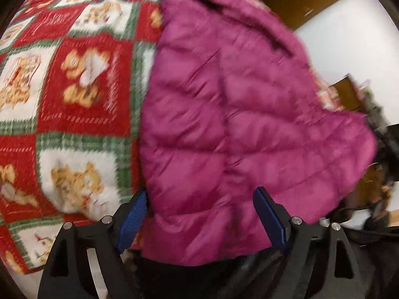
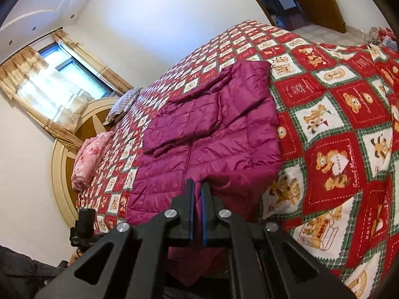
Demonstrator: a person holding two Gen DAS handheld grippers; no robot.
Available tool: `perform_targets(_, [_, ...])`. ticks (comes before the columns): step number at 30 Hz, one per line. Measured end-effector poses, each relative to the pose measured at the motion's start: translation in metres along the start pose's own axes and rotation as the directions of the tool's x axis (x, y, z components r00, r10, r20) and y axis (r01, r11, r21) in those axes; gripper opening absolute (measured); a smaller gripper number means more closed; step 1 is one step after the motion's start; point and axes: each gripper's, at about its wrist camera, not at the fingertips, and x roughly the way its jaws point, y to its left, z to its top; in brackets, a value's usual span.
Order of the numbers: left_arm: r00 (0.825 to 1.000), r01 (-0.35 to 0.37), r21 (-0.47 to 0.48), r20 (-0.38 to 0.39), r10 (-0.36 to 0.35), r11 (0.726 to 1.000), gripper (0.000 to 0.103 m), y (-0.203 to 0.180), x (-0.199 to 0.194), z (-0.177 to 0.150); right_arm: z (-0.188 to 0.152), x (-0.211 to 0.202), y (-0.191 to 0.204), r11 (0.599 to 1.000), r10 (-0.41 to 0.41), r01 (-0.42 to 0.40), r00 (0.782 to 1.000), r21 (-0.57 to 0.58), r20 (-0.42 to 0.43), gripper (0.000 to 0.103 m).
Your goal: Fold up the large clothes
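1. Through the left wrist view we see the left tool [image 1: 200, 214] with its blue fingers [image 1: 132, 220] spread wide. The magenta quilted jacket [image 1: 237, 124] lies between them, but the pads do not press on it, so nothing is held there.
2. That view is blurred. It shows the jacket only close up, lying on the red, green and white teddy-bear bedspread [image 1: 74, 87], with white floor and a brown board [image 1: 309, 0] past the bed's edge.
3. The right wrist view gives us the whole layout: the jacket [image 2: 207, 137] lies flat on the bedspread [image 2: 336, 124], near the bed's close edge, zipper facing up and one sleeve folded across the front.
4. Here the right tool [image 2: 197, 186] is nearly closed, pinching the jacket's near hem, which hangs down below its fingers.
5. Only the right view shows us the room: a curtained window [image 2: 62, 74], a round headboard [image 2: 62, 186], a striped pillow [image 2: 122, 104] and a folded pink quilt [image 2: 87, 159] at the head of the bed.
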Motion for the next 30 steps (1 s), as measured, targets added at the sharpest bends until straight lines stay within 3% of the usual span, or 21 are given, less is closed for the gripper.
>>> perform_targets(2, [1.0, -0.002, -0.051, 0.009, 0.002, 0.999, 0.084, 0.01, -0.001, -0.001, -0.003, 0.001, -0.002, 1.0, -0.001, 0.001, 1.0, 0.003, -0.001, 0.007])
perform_targets(5, [0.995, 0.087, -0.104, 0.059, -0.081, 0.991, 0.084, 0.017, -0.008, -0.001, -0.006, 0.002, -0.006, 1.0, 0.0, 0.0, 1.0, 0.017, -0.005, 0.008])
perform_targets(6, [0.99, 0.125, -0.097, 0.077, -0.118, 0.987, 0.076, 0.015, -0.011, 0.0, -0.006, 0.003, -0.007, 1.0, -0.002, 0.002, 1.0, 0.022, -0.007, 0.007])
perform_targets(7, [0.987, 0.147, -0.078, 0.076, -0.142, 0.986, 0.044, 0.011, -0.012, 0.002, -0.007, 0.004, -0.008, 1.0, -0.003, 0.003, 1.0, 0.025, -0.008, 0.007])
perform_targets(8, [0.988, 0.147, -0.04, 0.062, -0.144, 0.988, 0.023, 0.003, -0.011, 0.004, -0.007, 0.004, -0.008, 1.0, -0.001, 0.001, 1.0, 0.027, -0.007, 0.007])
perform_targets(9, [0.99, 0.131, -0.011, 0.052, -0.13, 0.991, 0.01, -0.003, -0.009, 0.004, -0.007, 0.005, -0.008, 1.0, 0.0, 0.0, 1.0, 0.027, -0.006, 0.007])
perform_targets(13, [0.981, 0.179, 0.045, 0.062, -0.181, 0.983, 0.006, -0.018, -0.011, 0.01, -0.006, 0.002, -0.007, 0.999, -0.001, 0.0, 1.0, 0.036, 0.01, 0.007])
perform_targets(16, [0.944, 0.31, 0.032, 0.113, -0.311, 0.95, 0.006, -0.019, -0.031, 0.022, 0.0, -0.003, -0.01, 0.998, 0.018, -0.02, 0.999, 0.062, 0.037, 0.008])
perform_targets(18, [0.908, 0.384, 0.036, 0.166, -0.385, 0.923, 0.006, -0.02, -0.051, 0.035, 0.007, -0.004, -0.009, 0.996, 0.044, -0.048, 0.998, 0.077, 0.054, 0.008])
perform_targets(20, [0.879, 0.416, 0.065, 0.227, -0.42, 0.907, 0.006, -0.024, -0.074, 0.054, 0.02, -0.002, -0.005, 0.996, 0.051, -0.055, 0.997, 0.063, 0.065, 0.007])
perform_targets(25, [0.844, 0.399, 0.139, 0.329, -0.423, 0.906, 0.006, -0.033, -0.108, 0.115, 0.07, 0.007, 0.013, 0.998, 0.054, -0.053, 0.993, -0.012, 0.105, 0.007])
perform_targets(30, [0.841, 0.351, 0.153, 0.382, -0.383, 0.924, 0.006, -0.027, -0.113, 0.199, 0.144, 0.027, 0.019, 0.999, 0.042, -0.036, 0.986, -0.037, 0.162, 0.007])
